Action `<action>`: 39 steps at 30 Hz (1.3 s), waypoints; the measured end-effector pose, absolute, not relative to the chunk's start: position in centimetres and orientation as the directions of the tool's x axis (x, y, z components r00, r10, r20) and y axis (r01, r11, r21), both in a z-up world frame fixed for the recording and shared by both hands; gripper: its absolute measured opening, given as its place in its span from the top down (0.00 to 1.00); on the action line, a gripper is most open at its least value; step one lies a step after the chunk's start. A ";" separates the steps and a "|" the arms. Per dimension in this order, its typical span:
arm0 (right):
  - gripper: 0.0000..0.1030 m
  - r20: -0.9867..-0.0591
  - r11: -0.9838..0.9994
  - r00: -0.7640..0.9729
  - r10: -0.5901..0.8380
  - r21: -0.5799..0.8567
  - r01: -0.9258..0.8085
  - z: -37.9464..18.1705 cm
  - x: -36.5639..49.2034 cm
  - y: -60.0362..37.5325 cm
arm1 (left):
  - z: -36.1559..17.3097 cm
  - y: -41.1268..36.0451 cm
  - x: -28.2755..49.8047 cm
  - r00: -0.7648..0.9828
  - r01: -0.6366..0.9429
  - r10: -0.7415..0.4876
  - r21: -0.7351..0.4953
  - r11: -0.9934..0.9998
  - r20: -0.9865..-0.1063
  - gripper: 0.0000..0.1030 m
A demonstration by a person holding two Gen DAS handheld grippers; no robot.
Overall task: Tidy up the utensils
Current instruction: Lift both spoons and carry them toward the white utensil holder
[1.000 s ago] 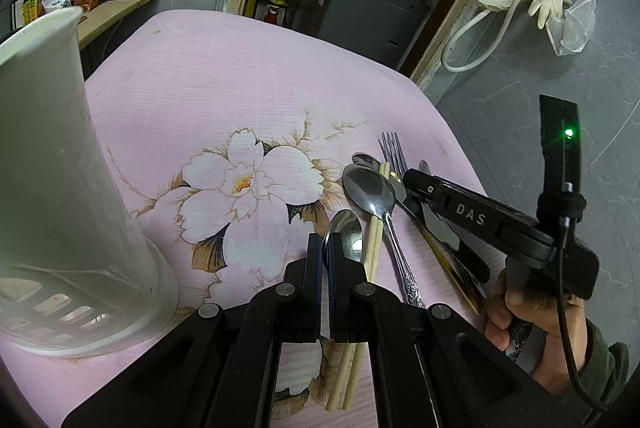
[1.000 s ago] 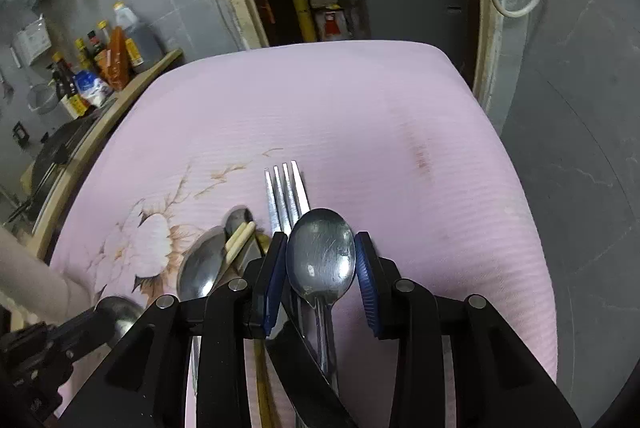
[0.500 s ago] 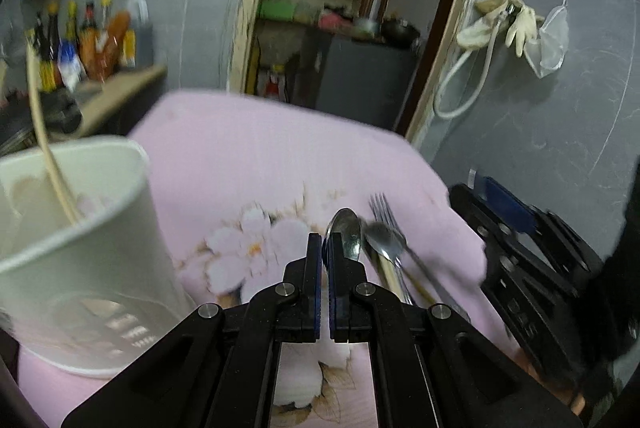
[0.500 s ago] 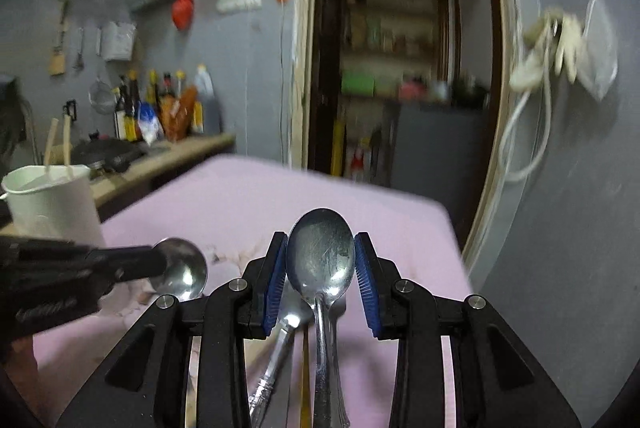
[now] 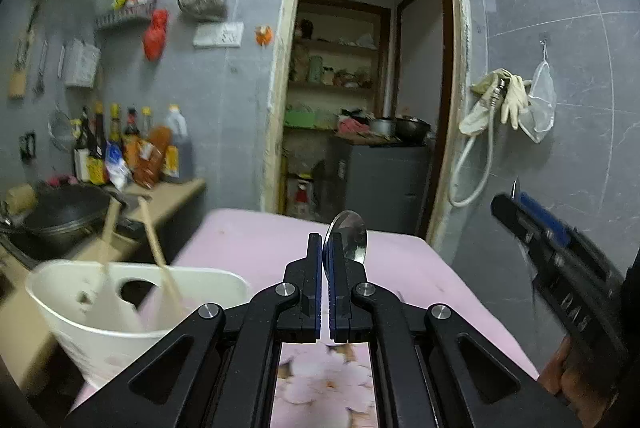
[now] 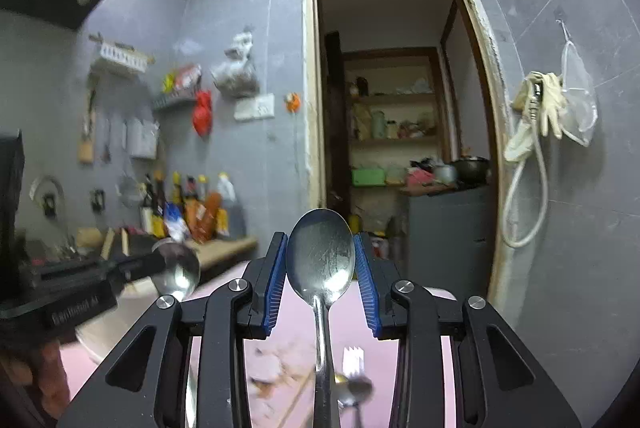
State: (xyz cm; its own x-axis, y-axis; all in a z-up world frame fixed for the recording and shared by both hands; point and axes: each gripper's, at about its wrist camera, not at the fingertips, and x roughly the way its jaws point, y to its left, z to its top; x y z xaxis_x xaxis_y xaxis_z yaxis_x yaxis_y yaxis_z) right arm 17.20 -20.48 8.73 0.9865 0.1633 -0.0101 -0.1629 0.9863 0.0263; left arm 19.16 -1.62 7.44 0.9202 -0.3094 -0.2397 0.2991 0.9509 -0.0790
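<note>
Now both tongs are up over the pink surface (image 5: 256, 240). Left tongs (image 5: 325, 260) pinch a spoon (image 5: 347, 234) tight; right tongs (image 6: 321, 268), partly open, clasp another spoon (image 6: 320, 260) by its bowl.

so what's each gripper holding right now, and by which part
Left gripper: a shiny metal spoon, pinched near its neck. Right gripper: another metal spoon, gripped across its bowl.

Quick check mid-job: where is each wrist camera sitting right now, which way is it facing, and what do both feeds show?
Left wrist: rides the left hand-held gripper, facing roughly level toward the doorway; its jaws pinch a spoon edge-on, the white utensil holder low left, the other gripper and a hand at right.
Right wrist: rides the right hand-held gripper, facing the same doorway; its pads flank a spoon bowl, fork below.
Shared: doorway, pink tablecloth, sauce bottles.
</note>
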 end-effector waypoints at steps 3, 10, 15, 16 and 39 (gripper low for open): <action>0.70 0.020 0.974 0.975 0.220 0.060 -0.220 10.0 17.4 -20.0 | 8.9 -0.3 18.5 0.938 0.265 -0.272 -0.063 0.962 -0.215 0.99; 0.70 0.076 0.940 0.945 0.318 0.103 -0.324 12.2 18.7 -16.9 | 12.3 4.3 17.4 0.984 0.136 -0.136 -0.007 0.991 -0.114 0.99; 0.70 0.118 0.899 0.908 0.402 0.139 -0.416 13.4 20.1 -13.5 | 13.6 8.3 17.9 0.994 0.044 -0.045 -0.012 0.999 -0.098 0.99; 0.70 0.126 0.888 0.899 0.419 0.147 -0.435 13.6 20.5 -13.0 | 13.8 9.3 18.0 0.995 0.017 -0.019 -0.016 1.000 -0.095 0.99; 0.70 0.134 0.744 0.811 0.569 0.338 -0.577 10.7 26.5 -6.8 | 8.3 16.9 21.9 0.960 -0.254 0.262 0.082 0.964 -0.101 0.99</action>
